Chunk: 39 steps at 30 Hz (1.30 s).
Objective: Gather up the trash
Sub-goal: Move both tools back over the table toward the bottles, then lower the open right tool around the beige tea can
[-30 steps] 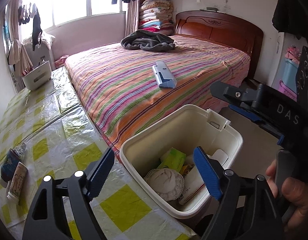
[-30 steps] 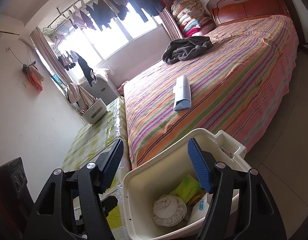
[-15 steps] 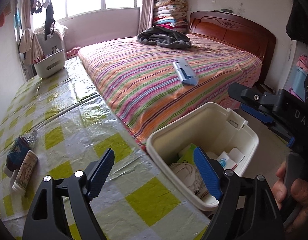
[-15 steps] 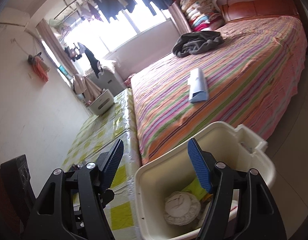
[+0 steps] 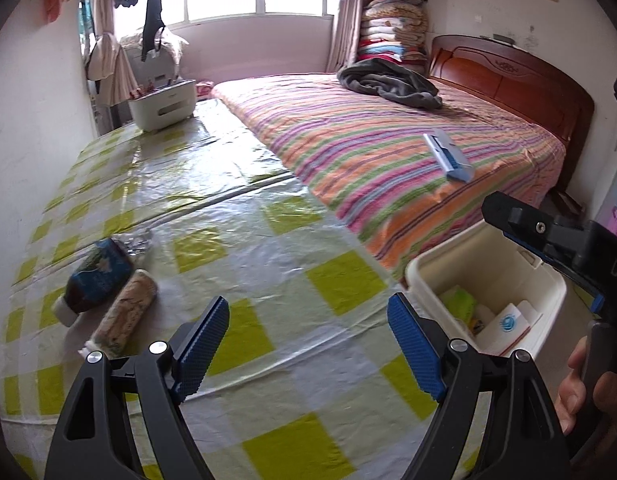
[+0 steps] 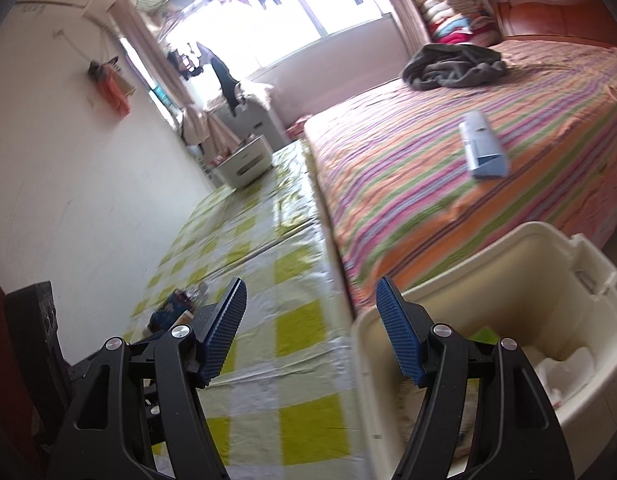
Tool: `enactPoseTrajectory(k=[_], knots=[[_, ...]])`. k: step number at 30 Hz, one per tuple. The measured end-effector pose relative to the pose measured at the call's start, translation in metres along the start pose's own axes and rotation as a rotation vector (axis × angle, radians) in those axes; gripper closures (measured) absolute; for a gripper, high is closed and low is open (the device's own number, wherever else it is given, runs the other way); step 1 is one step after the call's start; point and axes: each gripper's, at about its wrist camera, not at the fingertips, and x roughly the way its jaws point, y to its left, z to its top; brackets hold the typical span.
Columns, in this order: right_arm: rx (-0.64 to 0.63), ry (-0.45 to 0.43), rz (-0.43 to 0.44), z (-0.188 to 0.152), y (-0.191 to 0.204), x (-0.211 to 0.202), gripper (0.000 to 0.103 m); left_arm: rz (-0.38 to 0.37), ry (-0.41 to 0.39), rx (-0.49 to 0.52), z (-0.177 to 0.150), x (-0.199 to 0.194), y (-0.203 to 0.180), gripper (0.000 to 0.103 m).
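Trash bottles (image 5: 104, 296) clear only from left tongs (image 5: 308, 344)

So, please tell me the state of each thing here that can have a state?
left gripper: open, empty
right gripper: open, empty
bin: lid off, partly filled
blue bottle: lying on the table
beige tube: lying beside it
grey blanket: crumpled on the bed

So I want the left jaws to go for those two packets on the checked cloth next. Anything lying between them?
Nothing visible does. The left gripper is open and empty, and only bare checked tablecloth lies between it and the dark blue packet and the beige packet beside it.
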Motion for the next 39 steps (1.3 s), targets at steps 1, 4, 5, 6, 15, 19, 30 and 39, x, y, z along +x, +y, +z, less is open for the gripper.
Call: enactPoseTrajectory(k=[1, 4, 5, 6, 15, 19, 30, 39], knots=[[-0.01, 0.008, 0.008, -0.002, 0.007, 0.004, 0.037, 0.011, -0.002, -0.001, -0.001, -0.002, 0.005, 0.024], [-0.037, 0.03, 0.033, -0.006, 0.025, 0.016, 0.036, 0.05, -0.001, -0.008, -0.004, -0.007, 0.025, 0.024], [-0.048, 0.036, 0.036, -0.006, 0.031, 0.02, 0.036, 0.063, 0.0, -0.017, -0.005, -0.009, 0.033, 0.024], [-0.059, 0.044, 0.04, -0.008, 0.036, 0.023, 0.036, 0.07, 0.001, -0.025, -0.005, -0.01, 0.039, 0.024], [-0.123, 0.141, 0.101, -0.026, 0.075, 0.06, 0.034, 0.172, 0.011, -0.112, -0.022, -0.023, 0.114, 0.024], [-0.152, 0.185, 0.127, -0.034, 0.095, 0.076, 0.034, 0.2, 0.022, -0.154, -0.028, -0.025, 0.146, 0.024], [-0.258, 0.327, 0.169, -0.064, 0.152, 0.124, 0.034, 0.285, 0.007, -0.287, -0.038, -0.039, 0.218, 0.024], [-0.325, 0.4, 0.184, -0.071, 0.189, 0.151, 0.034, 0.298, 0.004, -0.325, -0.033, -0.033, 0.24, 0.024]])
